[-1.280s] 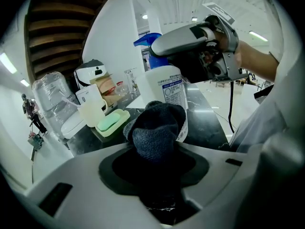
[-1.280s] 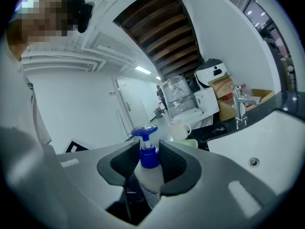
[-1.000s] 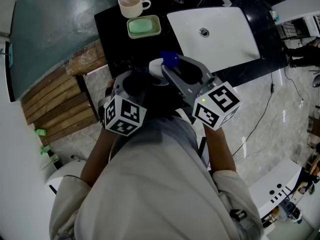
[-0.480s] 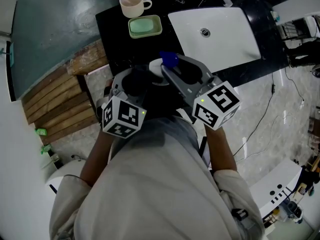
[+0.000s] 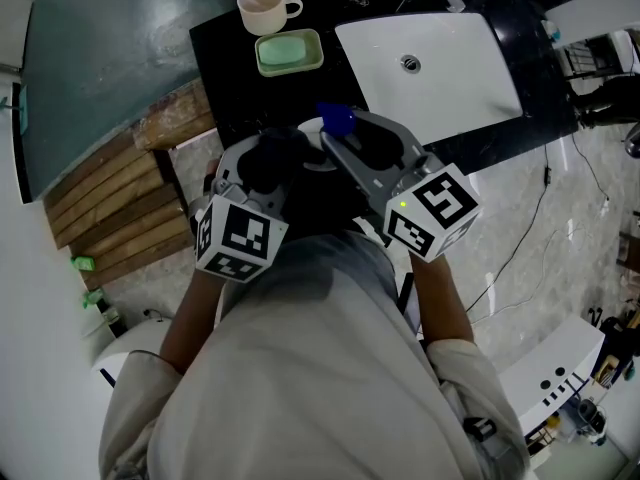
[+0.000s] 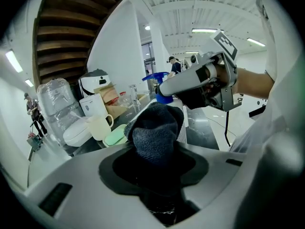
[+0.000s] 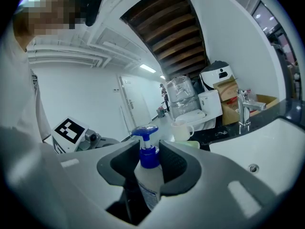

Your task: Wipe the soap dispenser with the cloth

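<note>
My right gripper is shut on the soap dispenser, a clear bottle with a blue pump head, held upright above the black counter's near edge. My left gripper is shut on a bunched dark grey cloth, which sticks up between its jaws. In the head view the cloth sits just left of the dispenser, close beside it; contact cannot be told. In the left gripper view the right gripper and the blue pump lie just beyond the cloth.
A white sink basin is set in the black counter. A green soap dish and a cream mug stand at the counter's far left. A faucet rises behind the basin. Wooden slats lie left.
My left gripper with the cloth has risen a little beside the dispenser and tilted slightly. The right gripper and the dispenser have stayed still.
</note>
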`<control>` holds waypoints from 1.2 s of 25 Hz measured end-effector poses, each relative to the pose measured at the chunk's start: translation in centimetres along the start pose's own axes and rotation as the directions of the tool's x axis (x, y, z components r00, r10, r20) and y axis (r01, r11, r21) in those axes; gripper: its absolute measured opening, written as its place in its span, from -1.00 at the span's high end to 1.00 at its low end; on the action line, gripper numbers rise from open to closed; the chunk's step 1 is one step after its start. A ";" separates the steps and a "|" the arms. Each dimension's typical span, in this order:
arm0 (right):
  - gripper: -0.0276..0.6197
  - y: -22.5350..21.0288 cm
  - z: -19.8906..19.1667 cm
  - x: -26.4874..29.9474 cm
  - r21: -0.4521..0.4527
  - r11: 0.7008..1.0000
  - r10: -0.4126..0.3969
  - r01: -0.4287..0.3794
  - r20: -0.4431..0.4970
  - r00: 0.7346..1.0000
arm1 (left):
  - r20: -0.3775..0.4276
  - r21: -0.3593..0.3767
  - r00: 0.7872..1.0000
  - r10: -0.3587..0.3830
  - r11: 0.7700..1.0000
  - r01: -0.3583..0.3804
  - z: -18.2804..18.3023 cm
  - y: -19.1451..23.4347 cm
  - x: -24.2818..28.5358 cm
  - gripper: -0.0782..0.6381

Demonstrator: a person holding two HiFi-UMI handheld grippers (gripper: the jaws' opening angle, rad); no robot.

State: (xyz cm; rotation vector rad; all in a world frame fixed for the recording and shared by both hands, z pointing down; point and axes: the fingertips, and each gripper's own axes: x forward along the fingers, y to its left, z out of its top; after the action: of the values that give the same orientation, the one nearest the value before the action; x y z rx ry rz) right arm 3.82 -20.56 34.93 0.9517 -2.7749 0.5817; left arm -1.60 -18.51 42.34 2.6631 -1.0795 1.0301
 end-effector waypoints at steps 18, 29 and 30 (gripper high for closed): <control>0.54 -0.3 0.0 -0.2 0.015 1.000 -0.010 0.010 0.009 1.000 | 0.230 -0.305 0.972 -0.049 0.945 0.120 2.7 1.3 -1.5 0.33; 0.54 0.1 0.1 -0.1 0.000 1.000 0.002 -0.002 0.003 1.000 | 0.328 -0.383 0.944 -0.039 0.908 0.170 4.3 2.2 -2.4 0.33; 0.54 0.1 0.0 -0.1 0.000 1.000 0.001 -0.001 0.002 1.000 | 0.332 -0.385 0.943 -0.038 0.907 0.172 4.4 2.3 -2.5 0.33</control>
State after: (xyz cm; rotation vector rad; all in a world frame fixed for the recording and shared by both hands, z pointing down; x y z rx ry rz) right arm 3.83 -20.48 34.87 0.9512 -2.7772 0.5811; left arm -1.93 -20.12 37.09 2.5441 -1.0428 0.3060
